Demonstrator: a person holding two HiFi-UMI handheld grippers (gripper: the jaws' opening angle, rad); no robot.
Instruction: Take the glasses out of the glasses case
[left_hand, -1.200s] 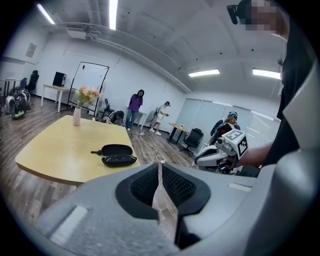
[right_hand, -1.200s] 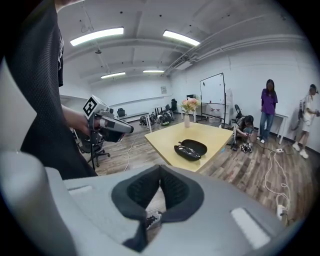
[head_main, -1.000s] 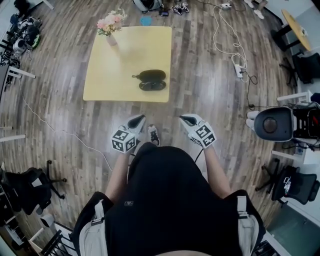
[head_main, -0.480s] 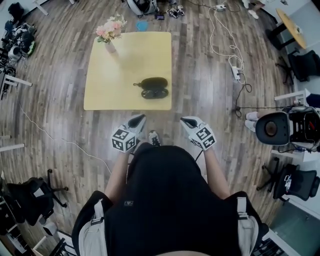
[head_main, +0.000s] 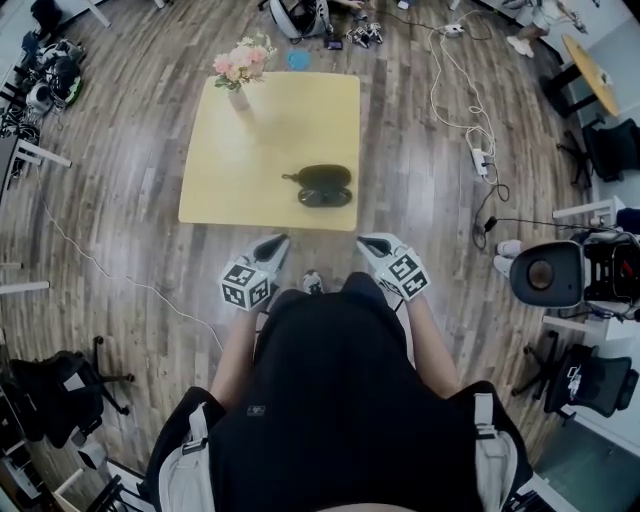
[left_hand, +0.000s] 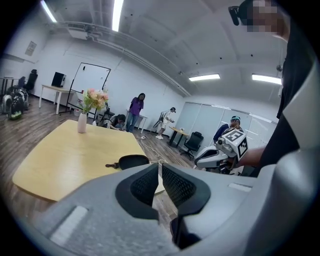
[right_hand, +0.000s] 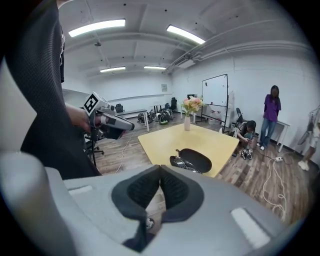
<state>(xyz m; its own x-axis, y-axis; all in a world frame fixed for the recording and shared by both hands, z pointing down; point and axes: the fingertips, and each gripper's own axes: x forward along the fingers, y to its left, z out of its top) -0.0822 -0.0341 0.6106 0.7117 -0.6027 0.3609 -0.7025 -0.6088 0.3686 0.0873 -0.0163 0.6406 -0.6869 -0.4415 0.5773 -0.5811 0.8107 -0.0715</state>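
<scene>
A black glasses case (head_main: 325, 185) lies open near the front edge of the yellow table (head_main: 250, 150); its lid is flipped back and the glasses (right_hand: 182, 162) rest in the near half. The case (left_hand: 132, 161) also shows in the left gripper view, and the case (right_hand: 192, 160) shows in the right gripper view. My left gripper (head_main: 278, 243) and right gripper (head_main: 367, 243) hover over the floor, short of the table, both shut with nothing between the jaws.
A vase of pink flowers (head_main: 240, 70) stands at the table's far left corner. Cables and a power strip (head_main: 478, 160) lie on the wooden floor to the right. Office chairs (head_main: 590, 370) and a stool (head_main: 548, 272) stand at the right. People (right_hand: 270, 115) are at the room's far side.
The table and case have drawn closer and shifted slightly right in the head view as the person stepped forward. Both grippers stay shut at the same height.
</scene>
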